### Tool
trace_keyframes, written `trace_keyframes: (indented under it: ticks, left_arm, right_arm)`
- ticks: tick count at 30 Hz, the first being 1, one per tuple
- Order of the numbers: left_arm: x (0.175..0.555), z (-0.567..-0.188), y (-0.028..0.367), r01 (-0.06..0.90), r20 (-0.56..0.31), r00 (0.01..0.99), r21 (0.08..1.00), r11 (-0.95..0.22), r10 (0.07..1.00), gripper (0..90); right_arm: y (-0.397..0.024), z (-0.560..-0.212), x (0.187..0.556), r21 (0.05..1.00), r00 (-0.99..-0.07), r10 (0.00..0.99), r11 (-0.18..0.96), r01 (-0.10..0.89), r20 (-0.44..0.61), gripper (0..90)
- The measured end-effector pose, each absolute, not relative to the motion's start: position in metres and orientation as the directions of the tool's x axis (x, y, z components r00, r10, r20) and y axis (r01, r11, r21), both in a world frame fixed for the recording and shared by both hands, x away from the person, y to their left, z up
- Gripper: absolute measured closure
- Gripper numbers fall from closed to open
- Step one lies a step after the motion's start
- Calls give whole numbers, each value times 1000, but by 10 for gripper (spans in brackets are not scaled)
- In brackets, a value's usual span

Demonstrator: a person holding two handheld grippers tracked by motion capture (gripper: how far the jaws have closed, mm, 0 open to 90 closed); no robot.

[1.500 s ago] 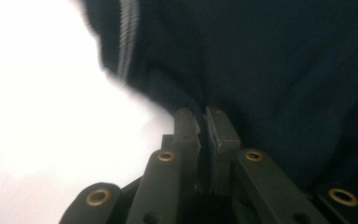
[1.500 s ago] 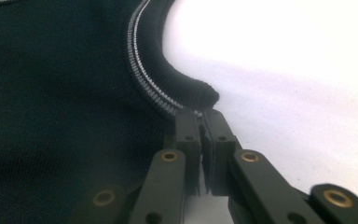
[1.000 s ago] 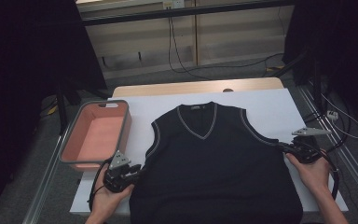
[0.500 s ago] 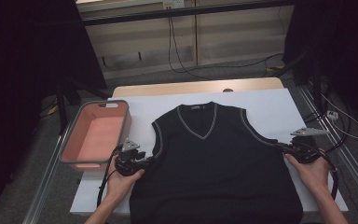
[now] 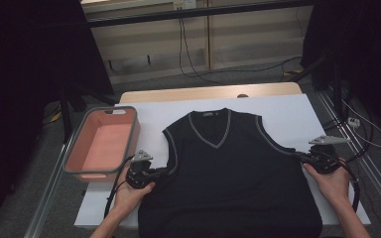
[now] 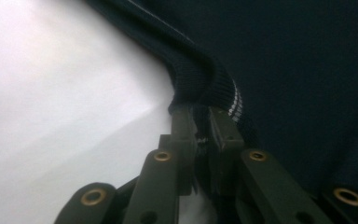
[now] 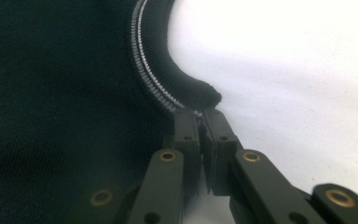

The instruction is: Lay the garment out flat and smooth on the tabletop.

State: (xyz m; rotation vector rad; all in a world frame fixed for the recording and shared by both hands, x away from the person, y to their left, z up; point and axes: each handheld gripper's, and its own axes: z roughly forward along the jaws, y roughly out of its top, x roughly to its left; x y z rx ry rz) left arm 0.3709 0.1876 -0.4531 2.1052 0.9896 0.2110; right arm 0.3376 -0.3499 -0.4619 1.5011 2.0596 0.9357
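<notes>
A black sleeveless V-neck vest (image 5: 228,173) with grey trim lies flat on the white table cover (image 5: 283,111). My left gripper (image 5: 159,172) is at the bottom of the vest's left armhole. Its jaws have just been closing and now pinch the ribbed armhole edge (image 6: 205,88). In its own view the left gripper (image 6: 200,116) has the knit bunched between its tips. My right gripper (image 5: 303,156) holds the opposite armhole. In its own view the right gripper (image 7: 200,114) is shut on the ribbed trim (image 7: 168,88).
A pink tub (image 5: 110,111) with a grey rim stands at the table's left edge, close to my left hand. Cables trail over the floor behind the table. Metal rails run along both sides of the table.
My left gripper has moved right from the table's front-left to the vest's armhole and shut on its edge. The right gripper and the vest have stayed put.
</notes>
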Motion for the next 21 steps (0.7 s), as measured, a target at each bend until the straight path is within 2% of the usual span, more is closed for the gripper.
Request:
trace_keyframes:
  ticks: [7, 9, 15, 19, 21]
  left_arm:
    - [365, -437, 207, 578, -151, 636, 743, -337, 756, 831]
    - [361, -430, 210, 548, -101, 631, 761, -349, 769, 831]
    - [361, -425, 212, 530, -53, 582, 781, -330, 811, 832]
    - [366, -427, 209, 530, -45, 577, 780, -332, 815, 831]
    - [368, -429, 207, 532, -43, 576, 778, -334, 817, 831]
  right_arm:
    - [-352, -461, 337, 735, -330, 942, 182, 653, 61, 852]
    - [-353, -460, 337, 739, -330, 941, 173, 651, 70, 852]
    - [-357, -452, 332, 755, -318, 947, 171, 633, 52, 861]
    - [-369, -451, 327, 757, -268, 963, 152, 635, 32, 866]
    - [-378, -451, 326, 759, -259, 964, 124, 639, 61, 866]
